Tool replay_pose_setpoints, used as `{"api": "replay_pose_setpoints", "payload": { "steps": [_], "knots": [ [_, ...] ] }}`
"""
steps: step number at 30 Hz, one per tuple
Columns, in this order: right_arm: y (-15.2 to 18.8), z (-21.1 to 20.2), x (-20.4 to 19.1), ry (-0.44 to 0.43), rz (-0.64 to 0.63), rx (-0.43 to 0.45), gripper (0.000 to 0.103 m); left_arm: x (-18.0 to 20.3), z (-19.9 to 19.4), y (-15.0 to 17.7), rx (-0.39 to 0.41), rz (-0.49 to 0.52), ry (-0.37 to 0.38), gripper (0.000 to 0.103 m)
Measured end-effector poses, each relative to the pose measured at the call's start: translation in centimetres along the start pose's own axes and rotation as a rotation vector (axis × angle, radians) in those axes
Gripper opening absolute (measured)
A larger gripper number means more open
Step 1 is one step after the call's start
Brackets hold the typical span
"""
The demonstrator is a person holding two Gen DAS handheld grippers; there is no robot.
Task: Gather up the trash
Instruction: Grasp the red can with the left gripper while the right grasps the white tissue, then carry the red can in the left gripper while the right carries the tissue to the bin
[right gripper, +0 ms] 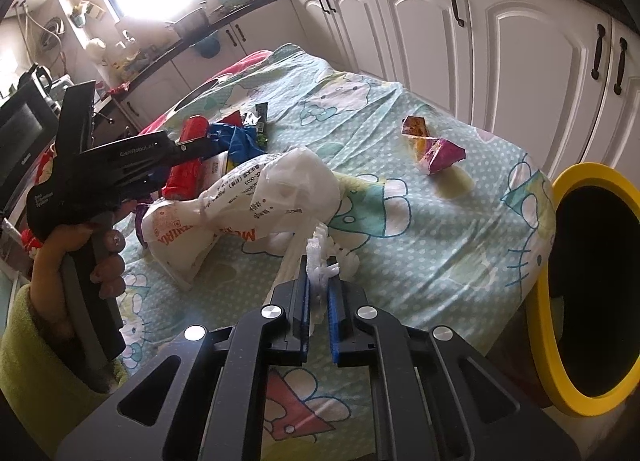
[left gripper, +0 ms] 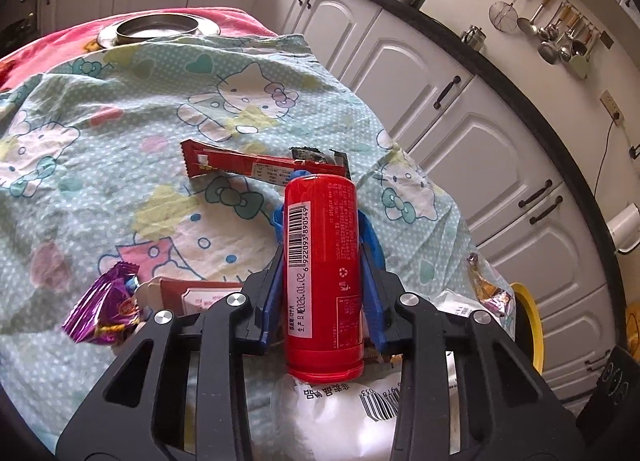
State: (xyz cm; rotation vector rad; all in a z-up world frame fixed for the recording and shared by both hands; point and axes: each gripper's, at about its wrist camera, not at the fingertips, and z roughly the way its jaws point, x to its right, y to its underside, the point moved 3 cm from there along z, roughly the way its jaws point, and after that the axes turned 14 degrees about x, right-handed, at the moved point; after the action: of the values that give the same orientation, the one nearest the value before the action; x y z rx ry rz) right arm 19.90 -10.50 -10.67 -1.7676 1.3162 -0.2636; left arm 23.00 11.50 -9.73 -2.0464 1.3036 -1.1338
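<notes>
My left gripper (left gripper: 322,217) is shut on a red can (left gripper: 322,273) and holds it above the table; it also shows in the right wrist view (right gripper: 192,149) at the left. My right gripper (right gripper: 320,273) is shut on the twisted end of a white plastic bag (right gripper: 260,197) that lies on the cloth. A yellow-rimmed trash bin (right gripper: 560,301) stands at the table's right edge; its rim shows in the left wrist view (left gripper: 532,325). A red wrapper (left gripper: 256,169), a purple wrapper (left gripper: 104,309) and a pink-orange wrapper (right gripper: 432,145) lie on the cloth.
The table has a Hello Kitty cloth (left gripper: 120,141). A metal bowl (left gripper: 160,29) sits at its far end. A red-white carton (left gripper: 200,297) lies below the left gripper. White cabinets (right gripper: 480,41) run along the right. A blue bag (right gripper: 240,141) lies by the can.
</notes>
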Motion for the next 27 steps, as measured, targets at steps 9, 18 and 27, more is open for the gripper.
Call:
{"api": "replay_pose_setpoints", "payload": {
  "steps": [9,18,27],
  "knots": [
    [-0.6,-1.4,-0.1,-0.012,0.013,0.04,0.007,1.0,-3.1,-1.2,0.086,0.031,0.009,0.027],
    [-2.0,-3.1,0.3,-0.009,0.036,0.099,0.007,2.9,-5.6,-1.7,0.128,0.074,0.042,0.027],
    [-3.7,-4.9,0.7,-0.001,0.045,0.168,0.007,5.2,-7.5,-1.5,0.151,0.122,0.084,0.027]
  ]
}}
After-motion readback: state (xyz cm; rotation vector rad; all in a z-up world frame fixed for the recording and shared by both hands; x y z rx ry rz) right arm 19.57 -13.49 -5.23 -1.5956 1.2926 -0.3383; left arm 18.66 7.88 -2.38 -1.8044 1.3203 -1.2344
